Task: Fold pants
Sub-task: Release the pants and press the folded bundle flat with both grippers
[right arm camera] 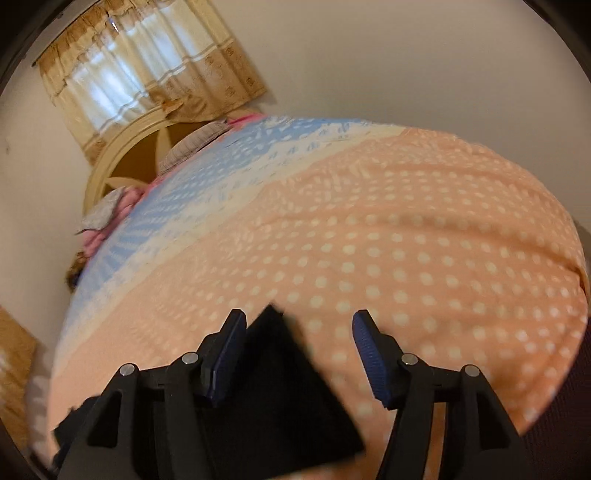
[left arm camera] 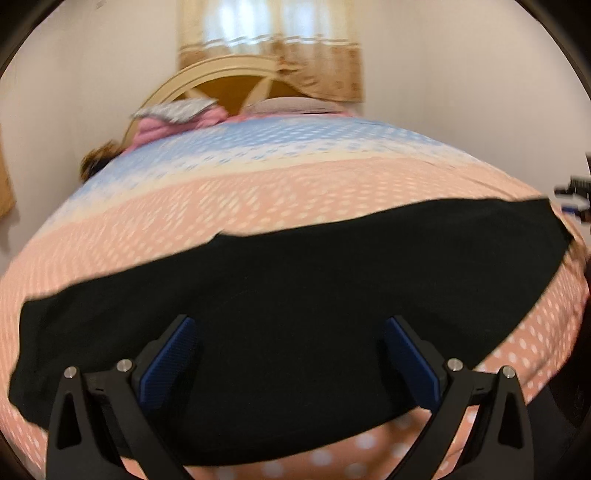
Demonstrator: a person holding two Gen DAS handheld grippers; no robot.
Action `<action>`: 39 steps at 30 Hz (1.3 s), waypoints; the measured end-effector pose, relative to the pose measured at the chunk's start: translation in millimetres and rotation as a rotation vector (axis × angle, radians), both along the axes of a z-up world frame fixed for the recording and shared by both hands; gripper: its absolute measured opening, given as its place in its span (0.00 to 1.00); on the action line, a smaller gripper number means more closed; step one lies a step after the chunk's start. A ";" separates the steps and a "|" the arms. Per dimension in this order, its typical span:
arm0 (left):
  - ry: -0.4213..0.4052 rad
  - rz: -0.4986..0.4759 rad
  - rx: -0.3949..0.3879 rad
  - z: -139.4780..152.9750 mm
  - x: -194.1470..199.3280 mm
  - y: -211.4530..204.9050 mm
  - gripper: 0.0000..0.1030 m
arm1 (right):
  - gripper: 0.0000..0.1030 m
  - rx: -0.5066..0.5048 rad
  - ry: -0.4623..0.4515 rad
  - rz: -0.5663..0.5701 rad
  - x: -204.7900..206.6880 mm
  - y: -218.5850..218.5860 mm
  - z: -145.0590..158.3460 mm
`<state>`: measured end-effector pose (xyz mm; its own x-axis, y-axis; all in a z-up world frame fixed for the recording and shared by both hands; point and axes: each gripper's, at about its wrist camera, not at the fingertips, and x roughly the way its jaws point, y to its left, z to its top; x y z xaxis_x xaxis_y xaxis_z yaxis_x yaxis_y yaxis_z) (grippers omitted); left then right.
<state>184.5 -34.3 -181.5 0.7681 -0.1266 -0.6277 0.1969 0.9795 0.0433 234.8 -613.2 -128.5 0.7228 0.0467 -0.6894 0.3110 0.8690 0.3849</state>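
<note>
Left gripper (left arm camera: 288,325): blue pads wide apart, holding nothing, over the black cloth pants (left arm camera: 295,295).
Right gripper (right arm camera: 299,321): pads apart too, holding nothing, pants corner between them.
Pants: spread flat on the near side of the peach dotted bed cover (left arm camera: 258,199).
Far off: cream curved wooden headboard (left arm camera: 221,79), tan curtain (left arm camera: 314,51).

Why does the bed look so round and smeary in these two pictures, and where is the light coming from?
Left wrist view: fisheye bulges the bed; motion blur smears the dots and the black pants; the curtained window glows overexposed. Right wrist view: same bulge, tilted; nearer dots on the bed are sharper, while the pants are a featureless black.
</note>
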 end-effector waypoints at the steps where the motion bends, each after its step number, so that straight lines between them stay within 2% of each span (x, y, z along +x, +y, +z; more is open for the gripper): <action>1: 0.006 -0.015 0.009 -0.1 2.3 -4.6 1.00 | 0.59 -0.012 0.030 0.016 -4.3 1.1 1.4; 5: 0.061 -0.021 -0.018 -9.5 16.7 -10.5 1.00 | 0.57 -0.074 0.170 0.165 -14.0 15.0 -4.7; 8: 0.075 -0.005 -0.041 -12.7 19.7 -7.6 1.00 | 0.40 -0.126 0.249 0.207 -10.9 22.6 -21.0; 9: 0.074 0.000 -0.043 -12.4 18.5 -7.1 1.00 | 0.26 -0.141 0.277 0.208 -8.7 23.6 -27.4; 11: 0.075 0.006 -0.041 -13.6 18.5 -5.7 1.00 | 0.22 -0.183 0.310 0.230 -7.4 28.4 -35.7; 13: 0.077 0.003 -0.028 -16.2 19.8 -7.3 1.00 | 0.13 -0.203 0.315 0.248 -9.1 30.9 -34.8; 18: 0.067 -0.002 -0.026 -17.3 17.6 -6.6 1.00 | 0.14 -0.158 0.322 0.252 -12.3 21.0 -40.4; 21: 0.067 0.009 -0.024 -13.0 15.6 -5.8 1.00 | 0.22 -0.124 0.308 0.215 -15.9 15.6 -31.7; 25: 0.057 0.009 0.011 -7.0 15.7 -11.2 1.00 | 0.23 -0.206 0.213 0.160 -23.7 27.1 -2.0; 28: 0.082 0.020 0.041 -7.6 24.5 -15.9 1.00 | 0.24 -0.154 0.110 0.267 -24.9 56.8 10.3; 30: 0.103 0.026 0.031 -8.9 29.5 -15.1 1.00 | 0.27 -0.150 0.066 0.355 -21.6 86.7 8.5; 33: 0.135 0.037 0.010 -10.8 36.1 -13.4 1.00 | 0.30 -0.183 0.091 0.440 -15.6 124.1 -9.1; 35: 0.147 0.037 0.010 -12.0 38.0 -13.5 1.00 | 0.31 -0.224 0.160 0.484 -9.4 145.5 -31.2; 37: 0.146 0.035 0.013 -12.0 37.5 -14.0 1.00 | 0.36 -0.288 0.131 0.477 -12.6 154.2 -35.7; 39: 0.145 0.034 0.012 -12.3 36.8 -14.8 1.00 | 0.37 -0.281 0.128 0.492 -14.3 154.8 -32.9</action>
